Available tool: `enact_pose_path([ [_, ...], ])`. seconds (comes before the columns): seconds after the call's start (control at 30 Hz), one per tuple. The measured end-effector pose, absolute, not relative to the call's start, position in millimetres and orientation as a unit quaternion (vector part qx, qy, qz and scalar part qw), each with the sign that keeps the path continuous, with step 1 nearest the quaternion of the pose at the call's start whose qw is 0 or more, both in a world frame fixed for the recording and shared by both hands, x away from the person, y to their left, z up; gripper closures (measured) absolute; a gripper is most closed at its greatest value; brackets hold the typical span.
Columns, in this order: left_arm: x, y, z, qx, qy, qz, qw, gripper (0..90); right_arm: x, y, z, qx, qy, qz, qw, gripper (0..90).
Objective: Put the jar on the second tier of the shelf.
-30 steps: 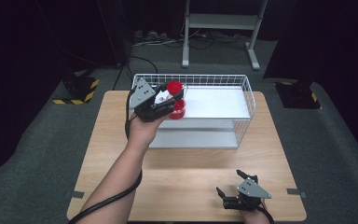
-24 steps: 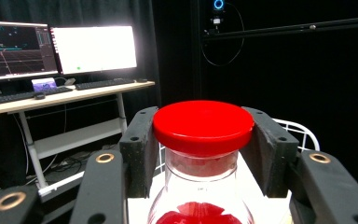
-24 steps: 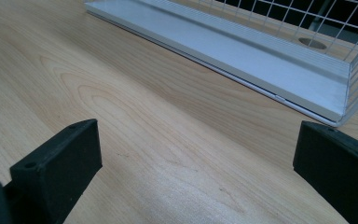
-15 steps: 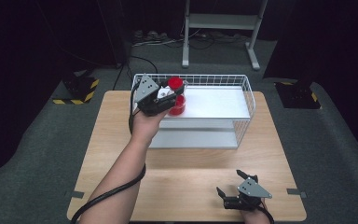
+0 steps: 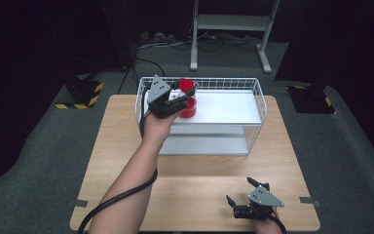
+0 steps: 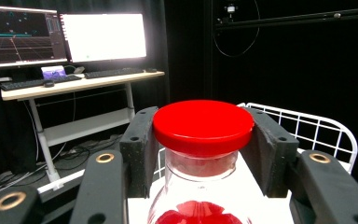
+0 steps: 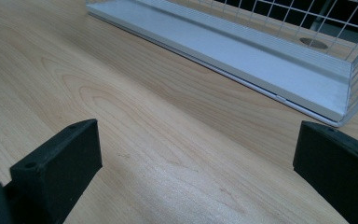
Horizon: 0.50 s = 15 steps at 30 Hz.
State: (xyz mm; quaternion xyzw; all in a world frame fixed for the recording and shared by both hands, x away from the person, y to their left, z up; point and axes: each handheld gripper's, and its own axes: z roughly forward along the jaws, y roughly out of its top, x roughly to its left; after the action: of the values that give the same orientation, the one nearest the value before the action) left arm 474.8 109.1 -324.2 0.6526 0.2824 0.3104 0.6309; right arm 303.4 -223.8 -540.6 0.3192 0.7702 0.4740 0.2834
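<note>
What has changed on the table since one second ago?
The left tongs, shut on the red-lidded jar, carried it a little toward the far left corner of the white wire basket. Nothing was grasped or let go. The right tongs stayed open and still near the wooden table's front edge.

Pretty dark room overall, black curtains or walls all around. The floor is grey carpet, with the light wood counter sitting in the middle of it. Two yellow-and-black striped floor plates: one at about 10 o'clock of the counter, another at 2 o'clock. At 12 o'clock stands a white desk frame with cables on the floor. The left gripper view catches that desk with two lit monitors and keyboards.
</note>
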Motion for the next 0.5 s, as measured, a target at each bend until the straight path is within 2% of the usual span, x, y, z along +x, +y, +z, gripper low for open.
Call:
enact_pose_path([
  [0.5, 475.8, 110.1, -324.1, 0.655, 0.288, 0.306, 0.628, 48.7, 303.4, -223.7, -540.6, 0.319, 0.771, 0.473, 0.284, 0.6],
])
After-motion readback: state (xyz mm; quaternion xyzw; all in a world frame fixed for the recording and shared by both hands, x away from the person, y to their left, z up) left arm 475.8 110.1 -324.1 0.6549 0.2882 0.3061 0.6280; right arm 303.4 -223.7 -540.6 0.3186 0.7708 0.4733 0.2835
